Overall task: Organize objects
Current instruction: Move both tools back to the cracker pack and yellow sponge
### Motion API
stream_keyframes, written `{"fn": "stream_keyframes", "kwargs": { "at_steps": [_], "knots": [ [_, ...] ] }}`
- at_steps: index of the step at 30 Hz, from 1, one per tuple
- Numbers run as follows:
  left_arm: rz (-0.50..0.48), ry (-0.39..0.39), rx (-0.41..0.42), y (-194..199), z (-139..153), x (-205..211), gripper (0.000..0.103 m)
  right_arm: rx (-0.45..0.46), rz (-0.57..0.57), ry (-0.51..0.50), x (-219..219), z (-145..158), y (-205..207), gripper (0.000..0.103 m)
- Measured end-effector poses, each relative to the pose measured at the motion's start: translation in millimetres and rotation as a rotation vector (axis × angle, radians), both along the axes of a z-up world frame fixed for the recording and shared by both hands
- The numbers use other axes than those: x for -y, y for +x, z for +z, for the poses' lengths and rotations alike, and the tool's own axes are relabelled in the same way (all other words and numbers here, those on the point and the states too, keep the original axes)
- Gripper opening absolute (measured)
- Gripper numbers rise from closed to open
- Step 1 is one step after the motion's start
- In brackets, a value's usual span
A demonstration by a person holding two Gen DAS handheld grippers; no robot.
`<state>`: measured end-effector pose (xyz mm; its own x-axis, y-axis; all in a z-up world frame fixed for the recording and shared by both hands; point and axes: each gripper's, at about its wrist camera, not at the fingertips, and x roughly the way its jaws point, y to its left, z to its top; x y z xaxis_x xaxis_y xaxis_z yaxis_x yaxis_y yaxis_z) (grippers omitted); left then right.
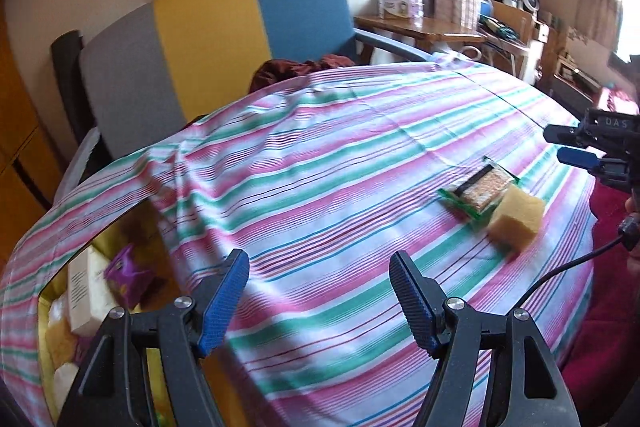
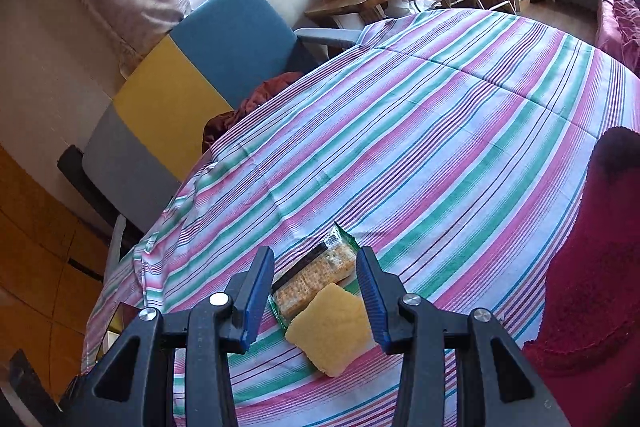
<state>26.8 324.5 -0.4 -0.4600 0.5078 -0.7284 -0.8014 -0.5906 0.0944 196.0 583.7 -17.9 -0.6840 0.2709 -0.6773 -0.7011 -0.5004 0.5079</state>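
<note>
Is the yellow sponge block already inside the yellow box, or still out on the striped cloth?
Out: the yellow sponge block lies on the striped cloth.

Both wrist cameras look steeply down along their fingers at the striped tabletop; the right sits nearer the shared sponge and cracker packet.

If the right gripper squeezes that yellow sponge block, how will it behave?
The sponge looks porous, so it probably compresses and weighs little. Its flat faces suggest it won't roll. It touches the cracker packet, which a push may drag along. The right gripper is open above it.
</note>
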Motion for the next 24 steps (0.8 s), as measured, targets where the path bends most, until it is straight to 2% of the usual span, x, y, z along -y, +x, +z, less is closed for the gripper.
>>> {"fn": "stream_keyframes", "kwargs": {
  "at_steps": [4,13,19,24],
  "knots": [
    [-0.087,-0.030,0.031,6.2,-11.9,-36.9,0.073,-0.015,-0.008,-0.015,-1.5,-1.4,3.0,0.043],
    [-0.350,-0.125,-0.030,22.2,-36.4,-122.5,0.073,-0.066,-0.029,-0.089,-10.1,-7.8,11.0,0.044],
    [-0.502,-0.140,-0.019,29.8,-46.9,-164.0,0.074,-0.083,-0.023,-0.133,-13.4,-13.9,10.8,0.044],
    [-0.604,-0.174,-0.017,36.6,-55.7,-191.5,0.079,-0.097,-0.025,-0.163,-16.0,-18.0,12.4,0.044]
  ]
}}
